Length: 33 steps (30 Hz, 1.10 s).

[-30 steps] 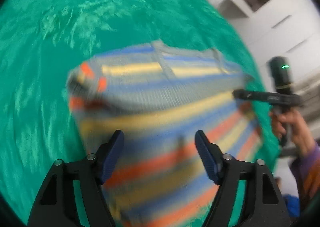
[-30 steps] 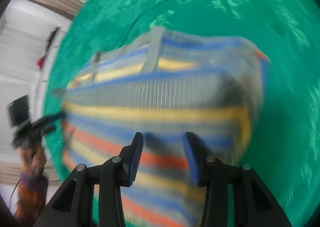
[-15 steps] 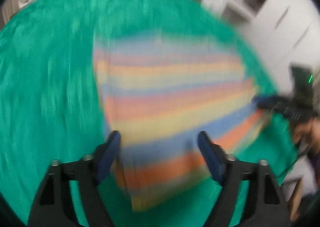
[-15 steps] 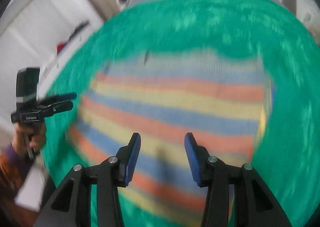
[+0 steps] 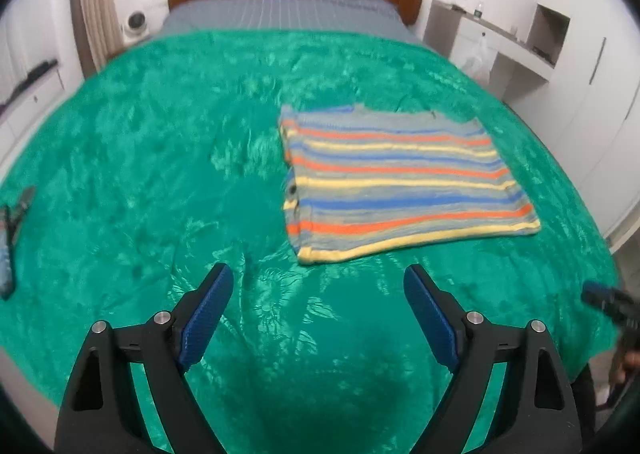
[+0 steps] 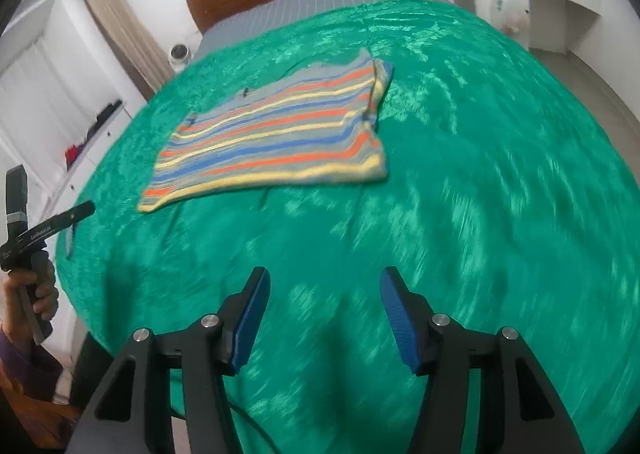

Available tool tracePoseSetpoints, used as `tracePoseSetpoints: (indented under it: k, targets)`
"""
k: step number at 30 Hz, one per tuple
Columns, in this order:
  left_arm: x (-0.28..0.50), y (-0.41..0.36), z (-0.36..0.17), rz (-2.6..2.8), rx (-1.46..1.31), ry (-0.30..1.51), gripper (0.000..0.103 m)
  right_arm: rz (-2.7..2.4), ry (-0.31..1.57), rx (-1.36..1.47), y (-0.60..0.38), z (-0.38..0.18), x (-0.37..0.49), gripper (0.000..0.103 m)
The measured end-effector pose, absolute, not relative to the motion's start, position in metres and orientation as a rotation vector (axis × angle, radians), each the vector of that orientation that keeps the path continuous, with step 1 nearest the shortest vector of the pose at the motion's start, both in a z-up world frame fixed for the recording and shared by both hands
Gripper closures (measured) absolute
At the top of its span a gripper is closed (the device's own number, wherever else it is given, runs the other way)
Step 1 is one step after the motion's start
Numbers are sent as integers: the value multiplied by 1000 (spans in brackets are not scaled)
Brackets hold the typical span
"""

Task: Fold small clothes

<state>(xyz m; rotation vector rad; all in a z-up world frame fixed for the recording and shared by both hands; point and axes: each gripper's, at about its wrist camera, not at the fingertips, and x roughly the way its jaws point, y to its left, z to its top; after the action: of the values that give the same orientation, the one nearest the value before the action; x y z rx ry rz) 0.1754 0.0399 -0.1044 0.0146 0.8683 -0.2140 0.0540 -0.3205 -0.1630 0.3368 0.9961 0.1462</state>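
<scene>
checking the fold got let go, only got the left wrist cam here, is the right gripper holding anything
Observer: No. The right gripper has nothing between its pads; its jaws have just been opening, over bare green blanket.
Operator: ok is it clear of the sweater
Observer: Yes. In the right wrist view the striped sweater lies flat on the blanket, ahead of the gripper and off to the left in the picture, with a band of bare blanket between them.
</scene>
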Motion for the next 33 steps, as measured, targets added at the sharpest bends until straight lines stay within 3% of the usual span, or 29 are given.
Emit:
tracePoseSetpoints:
  k: [10, 18, 33]
  targets:
    - [139, 34, -78, -151, 130, 775, 14, 162, 918, 210, -258, -125, 24, 45]
    - [109, 45, -73, -125, 146, 768, 11, 213, 871, 154, -242, -101, 21, 39]
    - [86, -20, -130, -311, 269, 837, 11, 190, 939, 381, -310, -151, 84, 39]
